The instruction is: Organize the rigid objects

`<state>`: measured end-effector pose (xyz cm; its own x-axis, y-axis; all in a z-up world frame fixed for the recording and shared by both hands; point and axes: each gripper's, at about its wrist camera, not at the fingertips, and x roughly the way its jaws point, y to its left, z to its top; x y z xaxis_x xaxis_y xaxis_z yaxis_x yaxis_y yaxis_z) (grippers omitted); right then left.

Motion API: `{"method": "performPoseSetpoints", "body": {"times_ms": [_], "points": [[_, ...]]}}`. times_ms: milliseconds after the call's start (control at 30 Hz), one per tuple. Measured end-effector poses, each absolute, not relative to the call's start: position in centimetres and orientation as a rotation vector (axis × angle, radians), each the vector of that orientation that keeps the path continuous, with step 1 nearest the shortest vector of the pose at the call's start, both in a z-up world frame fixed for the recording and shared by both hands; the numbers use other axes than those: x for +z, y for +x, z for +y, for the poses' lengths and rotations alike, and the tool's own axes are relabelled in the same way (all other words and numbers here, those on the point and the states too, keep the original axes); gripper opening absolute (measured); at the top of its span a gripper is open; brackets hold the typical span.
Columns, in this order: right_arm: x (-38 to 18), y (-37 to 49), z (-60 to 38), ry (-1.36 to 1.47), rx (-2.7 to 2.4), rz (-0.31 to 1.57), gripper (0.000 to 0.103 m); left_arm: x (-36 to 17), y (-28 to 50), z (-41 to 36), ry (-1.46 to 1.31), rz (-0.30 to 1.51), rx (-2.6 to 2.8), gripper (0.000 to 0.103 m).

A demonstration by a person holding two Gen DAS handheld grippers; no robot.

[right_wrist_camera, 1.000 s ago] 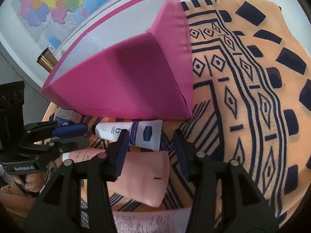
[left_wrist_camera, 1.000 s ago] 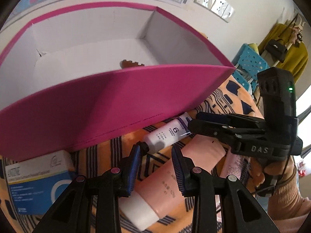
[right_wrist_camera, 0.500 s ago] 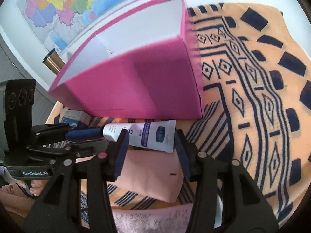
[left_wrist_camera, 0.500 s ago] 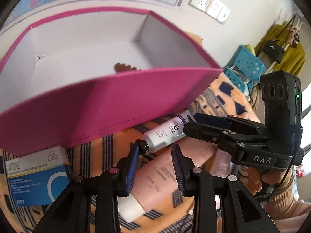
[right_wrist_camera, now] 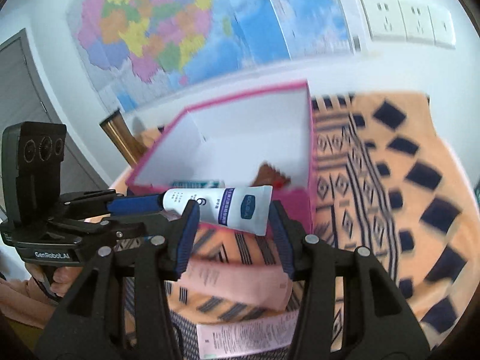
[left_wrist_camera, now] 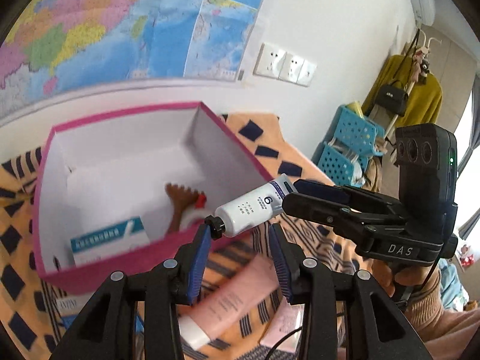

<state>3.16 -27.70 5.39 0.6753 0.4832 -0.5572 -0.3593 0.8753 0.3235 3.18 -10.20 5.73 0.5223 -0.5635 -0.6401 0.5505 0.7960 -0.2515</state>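
Tube transfer under way: small white plastic tube with a black cap hangs in the air over the near wall of the pink cardboard box. Right gripper clamps its flat crimped end between the fingers. Left gripper has its fingers partly apart and opening, the cap just beside the left pad, seemingly not pressed. Advice: carry the tube clear of the rim, lower it beside the blue-and-white carton and brown comb-like piece, then release. Pink tube waits on the orange patterned cloth.
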Motion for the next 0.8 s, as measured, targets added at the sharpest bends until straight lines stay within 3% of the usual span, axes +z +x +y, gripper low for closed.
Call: {"method": "performPoseSetpoints", "body": {"times_ms": [533,800], "points": [[2.8,9.6,-27.9,0.199,0.416,0.761,0.051,1.9,9.8,-11.7,-0.020,0.895,-0.575,0.039],[3.4,7.5,-28.2,0.210,0.453,0.725,0.051,3.2,6.3,-8.5,-0.015,0.784,-0.604,0.041]]}}
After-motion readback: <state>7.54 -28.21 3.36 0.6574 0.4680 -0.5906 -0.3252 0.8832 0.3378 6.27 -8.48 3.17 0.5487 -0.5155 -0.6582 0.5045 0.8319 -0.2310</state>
